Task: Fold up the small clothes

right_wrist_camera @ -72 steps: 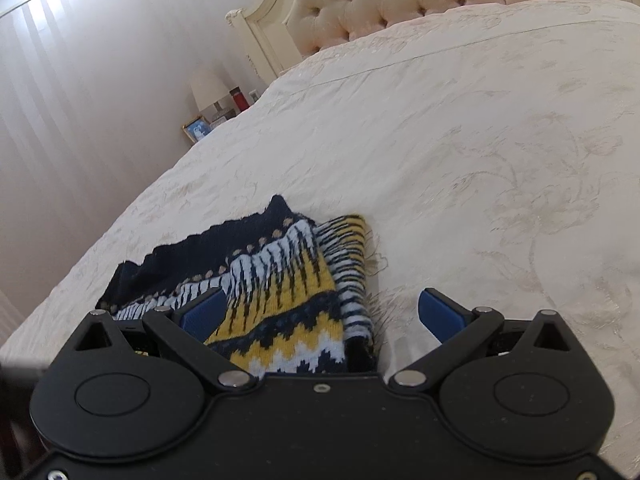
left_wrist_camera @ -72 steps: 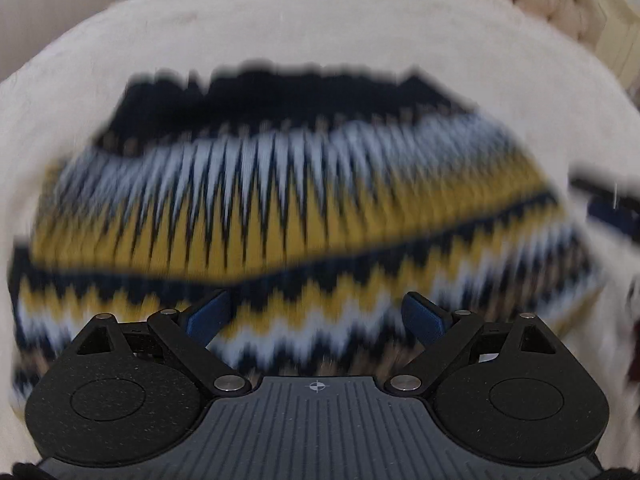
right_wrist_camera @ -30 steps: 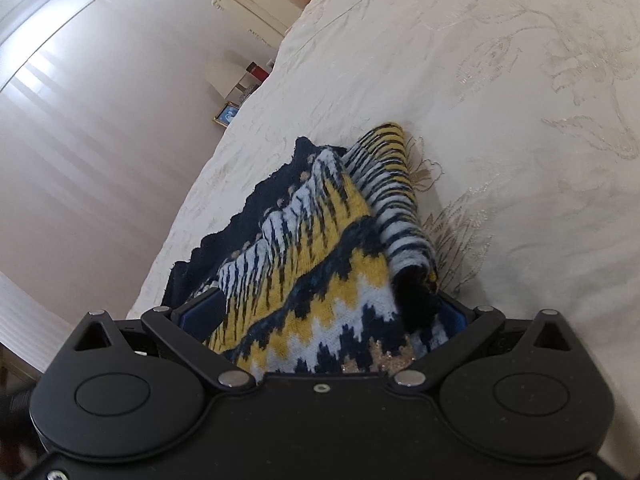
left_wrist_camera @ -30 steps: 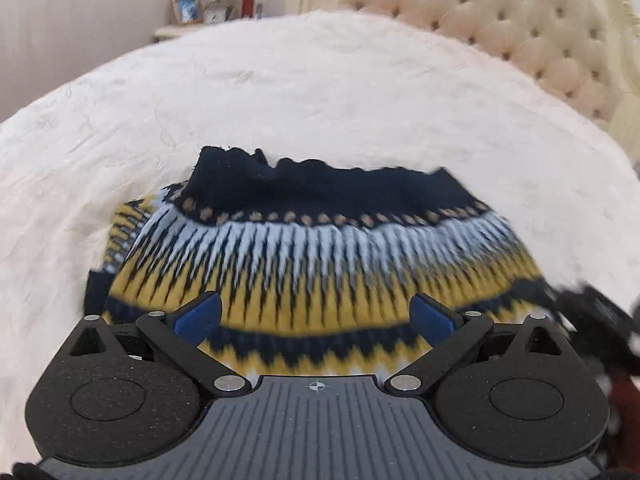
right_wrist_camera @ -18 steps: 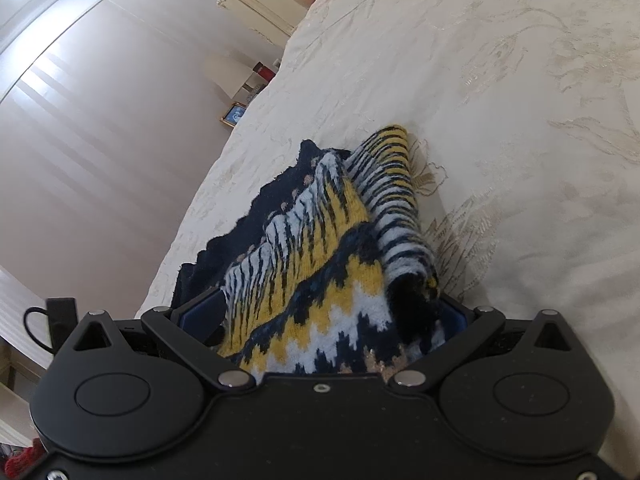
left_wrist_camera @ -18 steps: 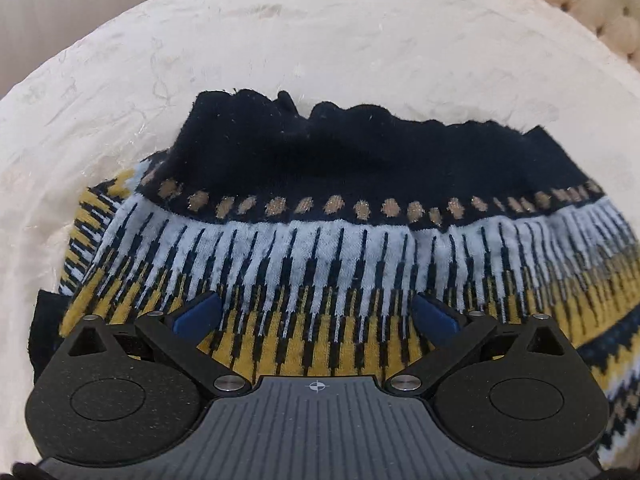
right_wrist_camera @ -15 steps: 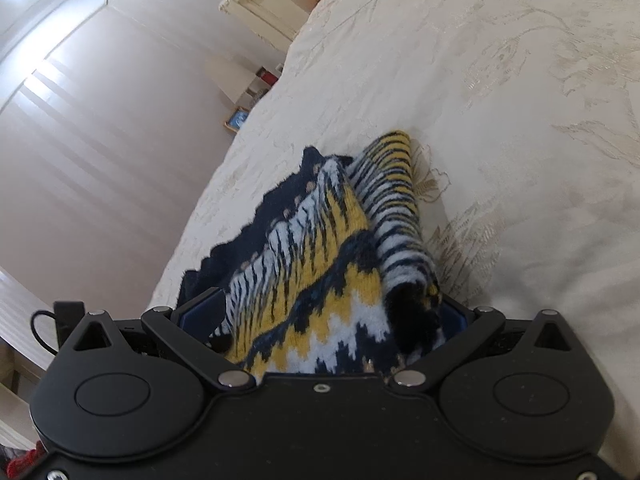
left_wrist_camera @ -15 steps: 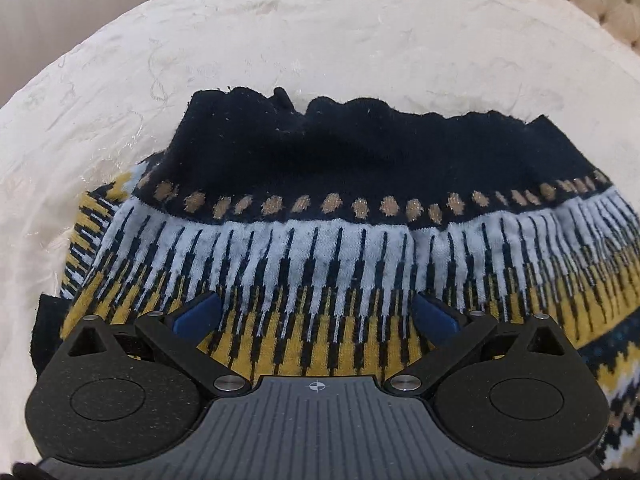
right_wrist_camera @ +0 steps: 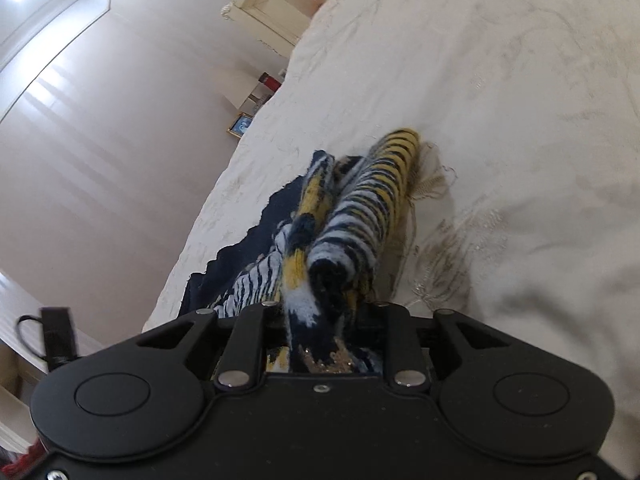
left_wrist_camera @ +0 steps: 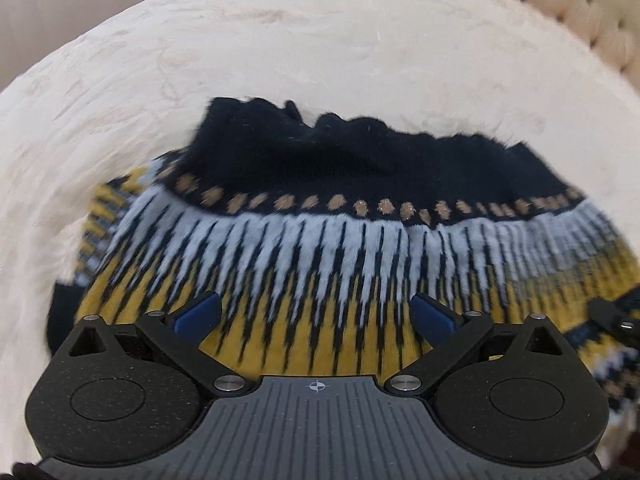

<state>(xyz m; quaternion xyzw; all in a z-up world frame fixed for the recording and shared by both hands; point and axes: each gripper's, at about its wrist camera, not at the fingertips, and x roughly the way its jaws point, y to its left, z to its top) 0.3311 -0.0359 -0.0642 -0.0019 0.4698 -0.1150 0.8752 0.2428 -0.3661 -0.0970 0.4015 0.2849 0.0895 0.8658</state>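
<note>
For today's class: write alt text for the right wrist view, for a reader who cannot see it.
The right gripper is closing its jaws on a bunched edge of a knitted garment patterned in navy, yellow and pale blue. The rest of the garment trails away across a cream embroidered bedspread. A pale wall and a small framed picture lie beyond the bed.

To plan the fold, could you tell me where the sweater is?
The sweater lies on the bed, under the open left gripper; one edge is bunched in the closing right gripper.

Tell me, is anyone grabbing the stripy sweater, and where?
Yes. The right gripper is closing on the sweater, bunching its near edge between the jaws. The left gripper is open above the sweater's yellow band and holds nothing.
</note>
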